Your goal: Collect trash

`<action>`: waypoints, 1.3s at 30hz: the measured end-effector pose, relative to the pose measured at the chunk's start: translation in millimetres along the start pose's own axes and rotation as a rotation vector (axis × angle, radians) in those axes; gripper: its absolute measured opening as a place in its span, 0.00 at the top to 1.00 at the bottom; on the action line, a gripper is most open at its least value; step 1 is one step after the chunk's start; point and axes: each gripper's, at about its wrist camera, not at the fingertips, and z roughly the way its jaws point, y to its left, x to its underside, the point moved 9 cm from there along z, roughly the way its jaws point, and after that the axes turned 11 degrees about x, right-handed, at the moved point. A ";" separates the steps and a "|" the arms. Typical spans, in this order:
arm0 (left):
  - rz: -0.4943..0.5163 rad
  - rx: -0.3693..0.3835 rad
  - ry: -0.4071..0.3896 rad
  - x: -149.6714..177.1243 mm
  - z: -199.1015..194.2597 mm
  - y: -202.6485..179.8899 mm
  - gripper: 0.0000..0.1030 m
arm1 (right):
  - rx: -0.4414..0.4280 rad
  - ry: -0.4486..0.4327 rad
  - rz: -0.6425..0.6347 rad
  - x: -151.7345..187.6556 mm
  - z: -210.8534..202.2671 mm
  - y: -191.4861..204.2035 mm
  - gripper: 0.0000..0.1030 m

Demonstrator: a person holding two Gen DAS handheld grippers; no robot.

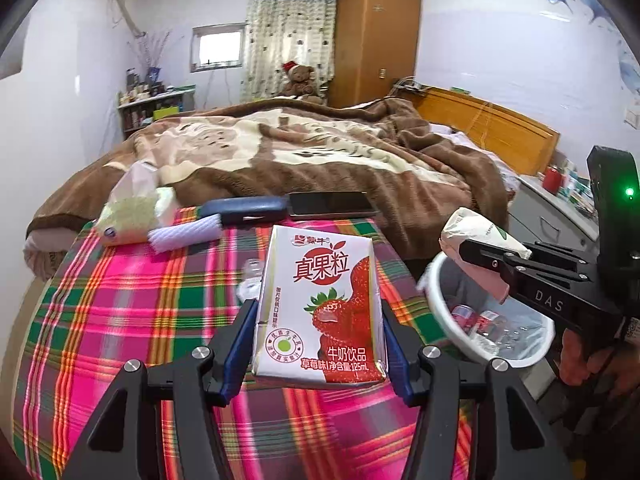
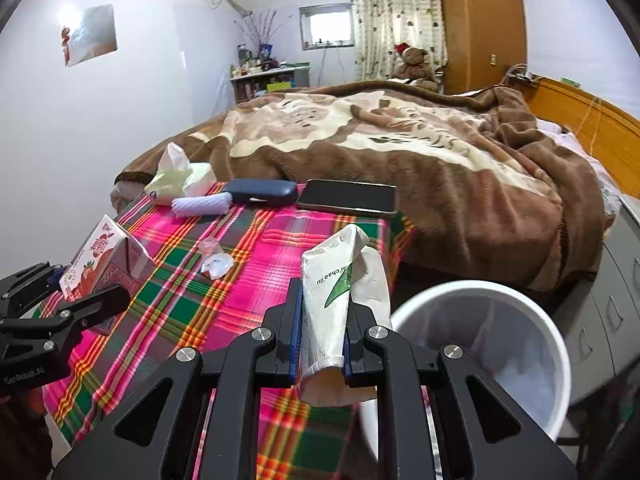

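The left gripper (image 1: 320,316) clamps a strawberry milk carton (image 1: 320,308) between its blue-padded fingers (image 1: 240,344), the pads pressing on both side walls of the box. The carton stands upright in the grip, its printed front facing the left wrist camera, raised clear of the plaid tablecloth (image 1: 132,312). From the right wrist view the same carton (image 2: 108,260) shows at the far left, tilted, with a black finger of the left gripper (image 2: 80,296) crossing in front of it.

The right gripper (image 2: 322,320) is closed tight on a crumpled white paper wrapper (image 2: 332,292) with a green mark and some lettering. The wrapper sticks up past the fingertips and also hangs out below them. In the left wrist view the wrapper (image 1: 472,232) is held at the tip of the right gripper (image 1: 480,256), just above the rim of a white waste bin (image 1: 440,300). Small plastic bottles (image 1: 476,320) lie in the bottom of that bin. The bin (image 2: 556,344) stands beside the table's right edge, just right of the wrapper.

Left on the cloth are a small clear plastic piece (image 2: 214,260), a pack of tissues (image 2: 180,180), a folded white cloth (image 2: 202,204), a dark case (image 2: 260,192) and a phone (image 2: 348,198), all along the far edge next to the brown blanket (image 2: 400,148) on the bed.
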 end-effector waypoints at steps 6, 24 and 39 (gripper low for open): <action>0.055 0.068 0.023 -3.1 17.1 -43.6 0.44 | 0.075 0.009 0.055 11.8 -10.4 -43.0 0.85; 0.118 0.261 0.127 19.1 80.0 -146.7 0.30 | 0.223 0.069 0.214 57.7 -15.1 -132.7 0.85; 0.155 0.283 0.230 65.0 95.6 -165.0 0.20 | 0.191 0.080 0.230 78.0 -17.5 -135.8 0.85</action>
